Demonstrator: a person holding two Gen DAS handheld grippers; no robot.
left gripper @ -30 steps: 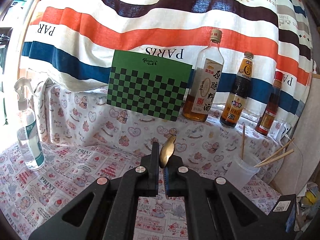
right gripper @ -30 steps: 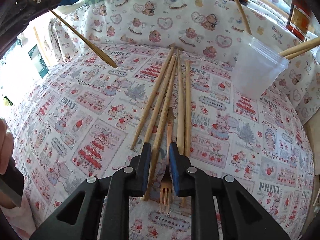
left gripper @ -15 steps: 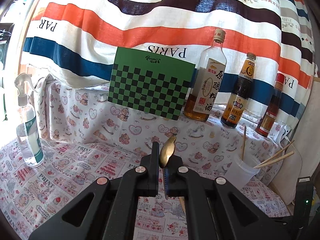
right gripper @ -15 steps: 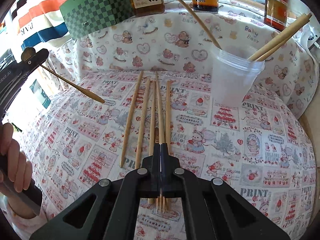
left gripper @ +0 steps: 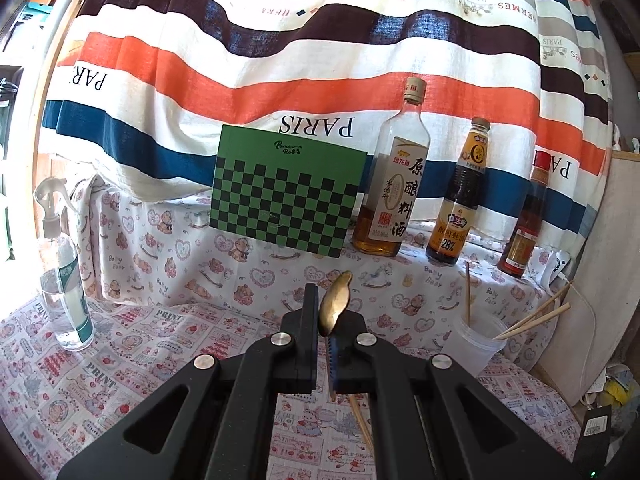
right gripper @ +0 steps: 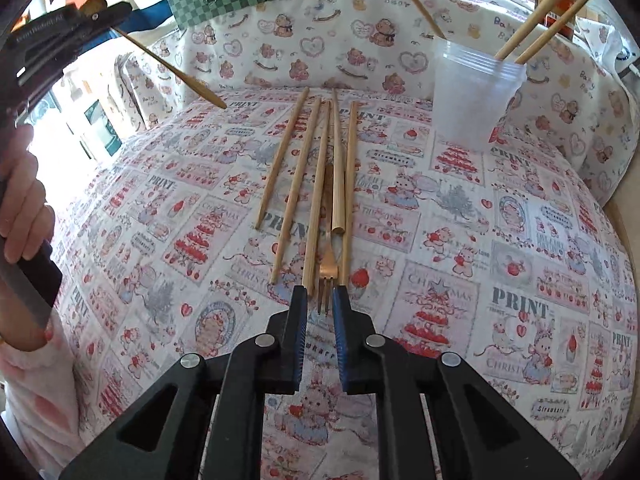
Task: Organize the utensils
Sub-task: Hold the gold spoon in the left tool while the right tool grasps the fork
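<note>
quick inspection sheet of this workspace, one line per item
surface: cartoon-print tablecloth, flat
job's things: five wooden chopsticks and a gold metal fork lying on it; translucent plastic cup holding three chopsticks
clutter: clear spray bottle, green checkered board, three sauce bottles
grippers: left gripper shut on brass spoon; right gripper open, just opened, tips flanking the fork tines
cables: nothing seen
surroundings: striped curtain
</note>
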